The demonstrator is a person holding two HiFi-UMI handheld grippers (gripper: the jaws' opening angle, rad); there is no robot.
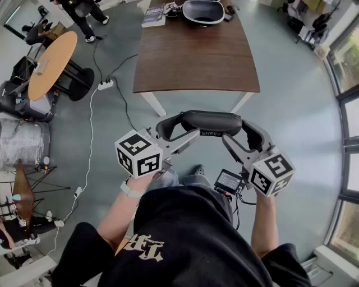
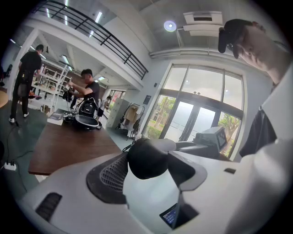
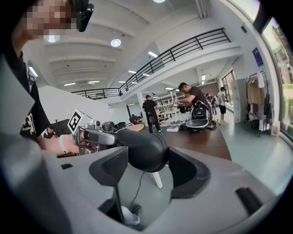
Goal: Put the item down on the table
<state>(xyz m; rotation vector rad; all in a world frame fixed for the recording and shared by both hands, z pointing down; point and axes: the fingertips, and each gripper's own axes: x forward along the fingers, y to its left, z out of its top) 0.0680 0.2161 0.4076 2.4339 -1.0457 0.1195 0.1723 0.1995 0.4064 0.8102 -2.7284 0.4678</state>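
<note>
A long black padded item (image 1: 210, 122) hangs level in the air in front of the person, over the grey floor and short of the brown table (image 1: 196, 61). My left gripper (image 1: 168, 129) is shut on its left end and my right gripper (image 1: 248, 136) on its right end. In the left gripper view the rounded black end (image 2: 147, 155) sits wedged between both dark pads (image 2: 112, 176). The right gripper view shows the other end (image 3: 143, 148) pressed between its pads (image 3: 109, 167), with the left gripper's marker cube behind.
On the table's far end stand a black bowl-shaped object (image 1: 203, 11) and a book (image 1: 153, 17). A round orange table (image 1: 52, 63) is at the left, with a power strip (image 1: 105, 84) and cables on the floor. People stand at the back. Windows line the right.
</note>
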